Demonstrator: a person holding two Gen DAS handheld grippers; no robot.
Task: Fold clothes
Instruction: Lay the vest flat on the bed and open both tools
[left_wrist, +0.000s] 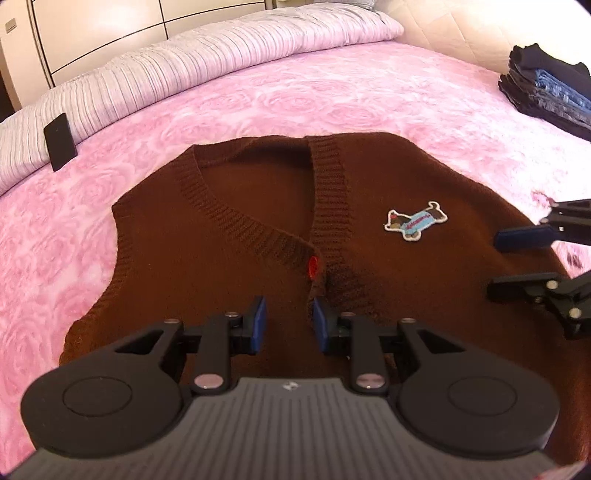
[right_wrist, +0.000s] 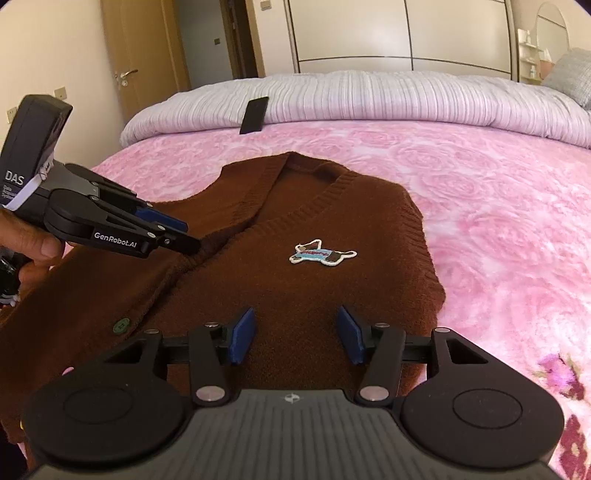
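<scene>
Brown vest (left_wrist: 258, 229) seemingly just below left claw (left_wrist: 289, 323)

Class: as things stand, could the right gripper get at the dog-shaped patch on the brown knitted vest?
Probably yes. The right gripper hovers open over the brown knitted vest, and the dog-shaped patch lies uncovered just ahead, with nothing between them.

In the right wrist view, the left gripper (right_wrist: 184, 236) carries "GenRobot.AI" in white along its black side. The grey block (right_wrist: 26, 155) behind it shows "DAS", with smaller lines beneath too small to read. The lettering on the vest's dog patch (right_wrist: 322, 254) is blurred.
</scene>
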